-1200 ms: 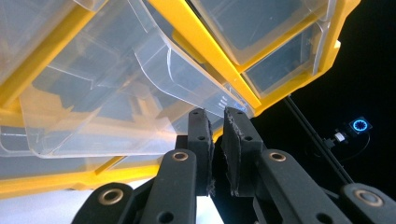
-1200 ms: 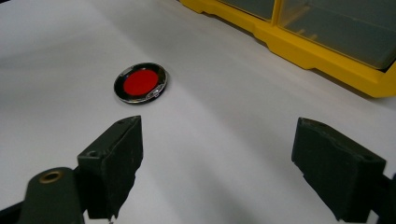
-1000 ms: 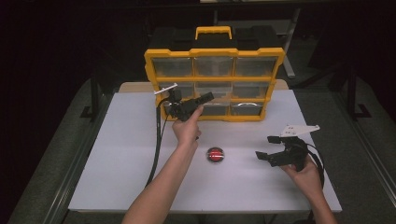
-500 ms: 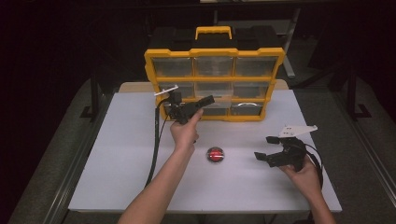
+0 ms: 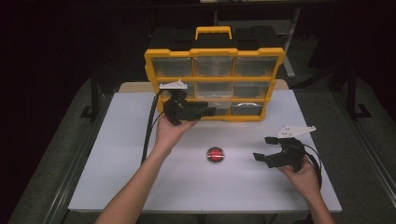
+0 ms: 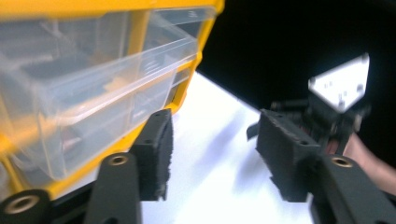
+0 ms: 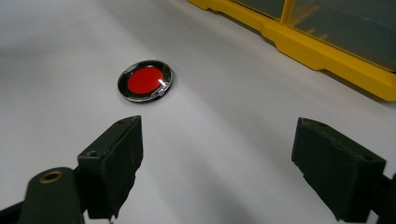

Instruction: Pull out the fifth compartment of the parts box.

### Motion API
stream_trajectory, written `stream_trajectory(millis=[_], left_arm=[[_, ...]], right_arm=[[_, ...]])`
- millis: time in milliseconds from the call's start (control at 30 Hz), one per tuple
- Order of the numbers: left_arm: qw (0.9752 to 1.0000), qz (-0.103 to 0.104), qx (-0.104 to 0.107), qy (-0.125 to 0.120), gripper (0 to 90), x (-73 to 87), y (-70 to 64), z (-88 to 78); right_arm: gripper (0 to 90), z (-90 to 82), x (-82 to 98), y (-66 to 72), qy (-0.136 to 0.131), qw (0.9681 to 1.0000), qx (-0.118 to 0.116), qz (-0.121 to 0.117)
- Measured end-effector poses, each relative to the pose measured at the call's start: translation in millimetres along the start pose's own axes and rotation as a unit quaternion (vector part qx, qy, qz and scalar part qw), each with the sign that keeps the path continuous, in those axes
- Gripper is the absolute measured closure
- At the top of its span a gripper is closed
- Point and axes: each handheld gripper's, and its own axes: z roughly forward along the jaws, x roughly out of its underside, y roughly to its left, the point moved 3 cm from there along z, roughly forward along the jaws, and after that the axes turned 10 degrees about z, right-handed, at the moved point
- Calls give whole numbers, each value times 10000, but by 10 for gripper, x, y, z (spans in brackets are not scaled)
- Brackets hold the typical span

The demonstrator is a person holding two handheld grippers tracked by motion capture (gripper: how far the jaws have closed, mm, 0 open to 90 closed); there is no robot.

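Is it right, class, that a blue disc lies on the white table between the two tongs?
Not quite: the disc is red with a dark rim, not blue, as the right gripper view shows. It does lie on the white table, between the left tongs and right tongs.

A white table (image 5: 140, 186) stands amid dark surroundings.

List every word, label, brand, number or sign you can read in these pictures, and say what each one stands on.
No readable text anywhere.
Yellow organizer case: faint raised marks on a clear drawer in the left gripper view, too blurred to read.
Red disc: plain, no lettering.
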Motion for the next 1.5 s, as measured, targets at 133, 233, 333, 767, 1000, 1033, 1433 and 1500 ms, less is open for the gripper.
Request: stream_trajectory(millis=[133,233,333,767,1000,1033,1433,1500], left_arm=[[9972,693,-137,253,360,-138,-63,-37],[9922,1171,-124,405,312,-268,-88,-63],[9838,1685,-184,585,302,-394,-84,-74],[9560,2478,96,1567,387,-684,162,142],[9463,2567,122,1962,456,-642,274,312],[9457,2552,83,2012,466,-629,291,330],[9406,2492,188,2298,636,-526,439,452],[9389,2521,209,2334,661,-520,447,460]], right_arm=[[157,-6,2,-2,-12,10000,-2,22],[158,-17,3,-11,-22,10000,-15,19],[158,-32,4,-14,-32,10000,-29,82],[158,-31,6,-26,-63,9999,-83,70],[158,-31,6,-13,-56,9999,-130,68],[158,-30,6,-12,-53,9999,-132,59],[159,-28,3,-10,-59,9999,-151,19],[159,-26,3,-9,-52,9999,-150,23]])
